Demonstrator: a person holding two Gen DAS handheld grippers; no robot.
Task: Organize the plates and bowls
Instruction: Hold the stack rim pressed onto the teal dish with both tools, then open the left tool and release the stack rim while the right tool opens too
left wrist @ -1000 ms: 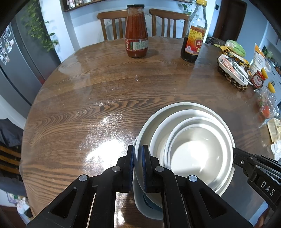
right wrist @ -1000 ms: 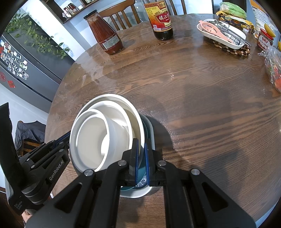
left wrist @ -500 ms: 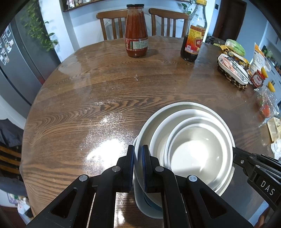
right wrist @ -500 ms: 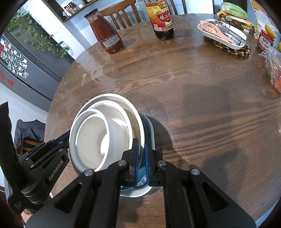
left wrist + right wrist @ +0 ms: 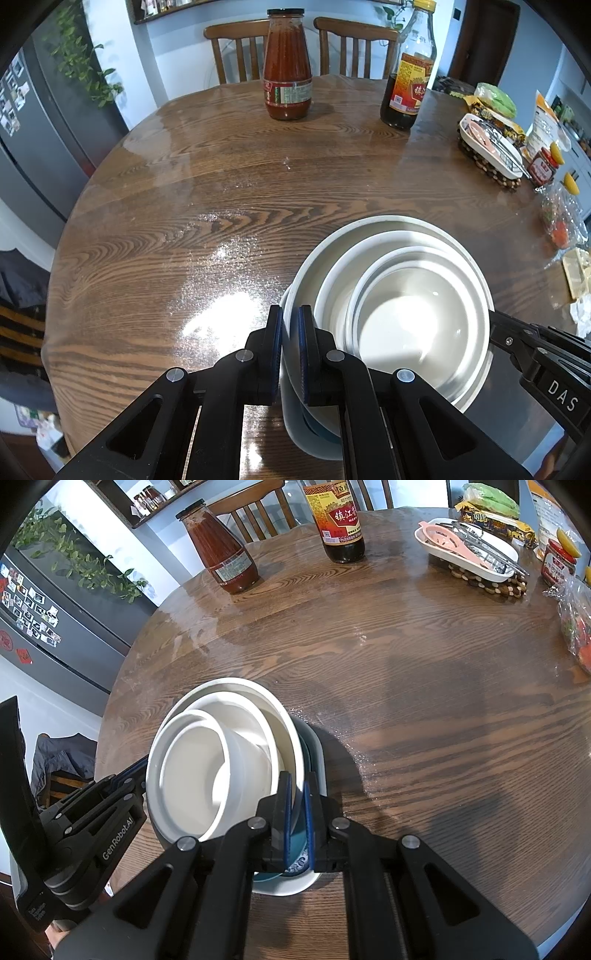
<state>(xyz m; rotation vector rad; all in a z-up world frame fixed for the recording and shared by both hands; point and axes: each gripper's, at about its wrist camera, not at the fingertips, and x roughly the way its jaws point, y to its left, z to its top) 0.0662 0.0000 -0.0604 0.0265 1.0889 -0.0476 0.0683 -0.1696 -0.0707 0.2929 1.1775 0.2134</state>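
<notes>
Three white bowls [image 5: 406, 314] sit nested one inside another on a white plate [image 5: 295, 435] with a teal inside. The stack is at the near edge of the round wooden table [image 5: 184, 221]. My left gripper [image 5: 290, 350] is shut on the plate's left rim. My right gripper [image 5: 297, 819] is shut on the right rim of the plate [image 5: 288, 884], beside the bowls [image 5: 199, 775]. Each gripper shows in the other's view: the right gripper [image 5: 496, 323] and the left gripper [image 5: 142, 768]. I cannot tell whether the stack rests on the table or hangs just above it.
At the table's far side stand a tomato sauce jar [image 5: 287, 85] and a dark vinegar bottle [image 5: 406, 85], with two wooden chairs behind. A white utensil tray [image 5: 487, 151] on a beaded trivet, bags and a small jar crowd the right edge. A fridge [image 5: 44, 602] stands left.
</notes>
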